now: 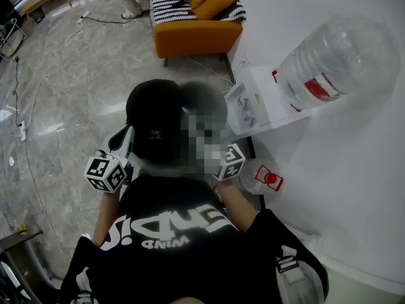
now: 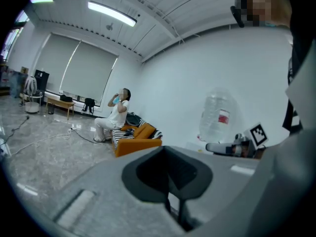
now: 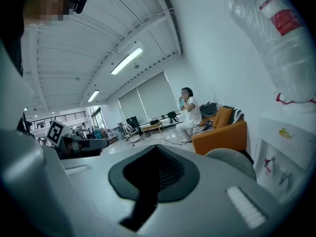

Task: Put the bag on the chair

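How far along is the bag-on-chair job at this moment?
Done: nothing that shows. In hand: nothing. The left gripper and right gripper are both held up by the person's head, fingers together and empty. The orange chair stands well away across the floor. I can't pick out the bag with certainty. Left: grasp the bag, carry it over, set it on the chair.

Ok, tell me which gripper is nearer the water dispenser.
Right. In the head view the right gripper sits just below the front of the water dispenser. The left gripper is on the far side of the person's black cap, well away from it.
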The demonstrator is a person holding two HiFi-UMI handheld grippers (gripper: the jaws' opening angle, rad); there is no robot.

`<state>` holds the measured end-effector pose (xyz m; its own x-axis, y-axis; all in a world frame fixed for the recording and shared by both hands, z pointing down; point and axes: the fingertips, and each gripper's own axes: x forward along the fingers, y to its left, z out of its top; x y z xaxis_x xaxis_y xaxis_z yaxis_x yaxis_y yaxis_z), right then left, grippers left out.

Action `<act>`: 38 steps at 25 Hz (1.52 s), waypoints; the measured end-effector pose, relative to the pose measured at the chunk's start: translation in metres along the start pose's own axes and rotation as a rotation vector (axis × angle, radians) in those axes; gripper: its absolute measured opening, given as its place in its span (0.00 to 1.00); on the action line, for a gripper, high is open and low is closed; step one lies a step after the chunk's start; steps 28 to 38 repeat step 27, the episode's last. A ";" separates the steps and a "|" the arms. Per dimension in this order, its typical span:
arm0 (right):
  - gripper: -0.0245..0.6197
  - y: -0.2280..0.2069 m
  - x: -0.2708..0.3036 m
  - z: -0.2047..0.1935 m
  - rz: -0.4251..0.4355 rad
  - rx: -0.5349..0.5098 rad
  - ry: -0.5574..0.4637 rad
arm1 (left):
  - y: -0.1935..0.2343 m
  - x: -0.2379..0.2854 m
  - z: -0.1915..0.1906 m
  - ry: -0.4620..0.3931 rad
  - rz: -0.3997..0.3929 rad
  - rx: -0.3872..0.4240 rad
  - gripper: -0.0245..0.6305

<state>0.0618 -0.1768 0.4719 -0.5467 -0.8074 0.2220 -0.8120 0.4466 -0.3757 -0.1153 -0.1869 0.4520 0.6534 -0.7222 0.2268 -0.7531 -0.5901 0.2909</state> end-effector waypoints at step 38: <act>0.04 0.008 0.011 -0.008 -0.001 0.033 0.019 | 0.012 -0.007 -0.010 0.043 0.033 -0.044 0.04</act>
